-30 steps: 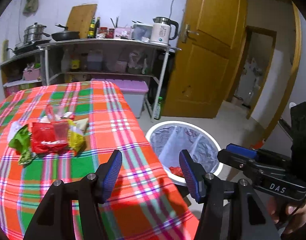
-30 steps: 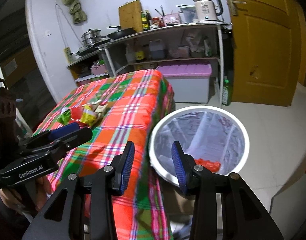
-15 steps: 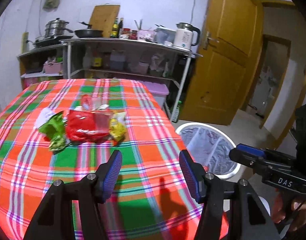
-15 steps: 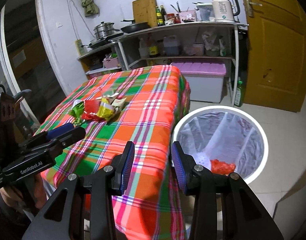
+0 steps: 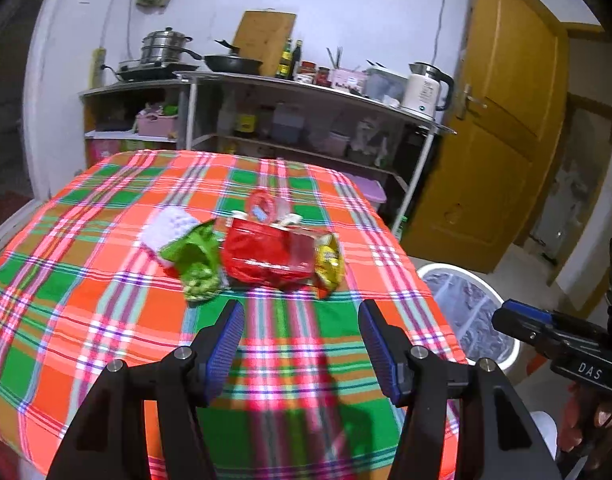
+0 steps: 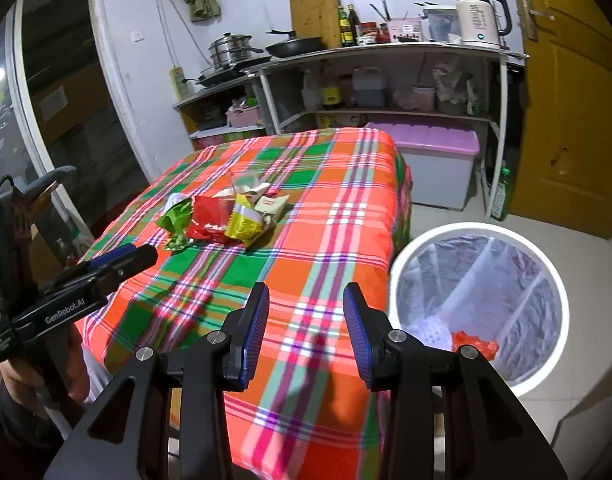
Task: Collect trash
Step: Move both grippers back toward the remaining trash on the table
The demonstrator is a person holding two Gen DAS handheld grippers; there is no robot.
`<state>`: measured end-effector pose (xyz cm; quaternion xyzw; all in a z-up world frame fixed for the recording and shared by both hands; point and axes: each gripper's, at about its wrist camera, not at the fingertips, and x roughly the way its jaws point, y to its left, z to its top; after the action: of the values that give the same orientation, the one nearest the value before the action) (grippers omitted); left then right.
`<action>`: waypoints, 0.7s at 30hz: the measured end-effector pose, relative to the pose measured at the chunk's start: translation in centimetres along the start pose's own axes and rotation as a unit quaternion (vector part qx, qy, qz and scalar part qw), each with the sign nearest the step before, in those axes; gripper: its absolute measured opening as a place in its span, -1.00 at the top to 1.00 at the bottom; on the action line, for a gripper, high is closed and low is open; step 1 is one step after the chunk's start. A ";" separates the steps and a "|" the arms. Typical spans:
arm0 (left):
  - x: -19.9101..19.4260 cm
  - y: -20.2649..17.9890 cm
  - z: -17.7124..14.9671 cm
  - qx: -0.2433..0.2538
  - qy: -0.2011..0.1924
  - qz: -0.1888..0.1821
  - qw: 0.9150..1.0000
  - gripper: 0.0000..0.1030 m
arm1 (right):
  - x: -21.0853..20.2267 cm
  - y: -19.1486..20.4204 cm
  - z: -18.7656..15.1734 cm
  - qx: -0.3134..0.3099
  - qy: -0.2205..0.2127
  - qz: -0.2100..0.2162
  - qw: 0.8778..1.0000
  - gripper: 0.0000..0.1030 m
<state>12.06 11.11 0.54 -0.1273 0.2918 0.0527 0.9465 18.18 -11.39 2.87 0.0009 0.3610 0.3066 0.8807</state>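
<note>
A table under an orange, green and pink plaid cloth (image 5: 106, 320) has one obstacle, a cluster of crumpled red, green and yellow snack wrappers (image 5: 258, 256) near its middle. The cloth around the cluster lies bare on every side, out to the table's edges. Beside the table stands a round white bin lined with clear plastic (image 6: 479, 308), its mouth uncovered.

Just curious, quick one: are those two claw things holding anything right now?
Left gripper: open, holding nothing.
Right gripper: open, narrower gap, holding nothing.
</note>
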 end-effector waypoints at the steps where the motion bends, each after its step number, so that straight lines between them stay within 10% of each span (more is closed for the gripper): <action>1: -0.1 0.4 0.1 -0.002 -0.001 0.004 1.000 -0.14 | 0.3 0.2 0.1 -0.002 0.001 0.002 1.000 0.23; 21: 3.6 8.1 2.0 -0.069 0.017 0.044 0.996 -0.14 | 7.5 4.0 2.9 -0.032 0.041 0.039 0.998 0.02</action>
<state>14.74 19.50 -1.61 -0.1804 0.3089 0.1125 0.9270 21.99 -3.42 1.16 -0.0257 0.3863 0.3515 0.8524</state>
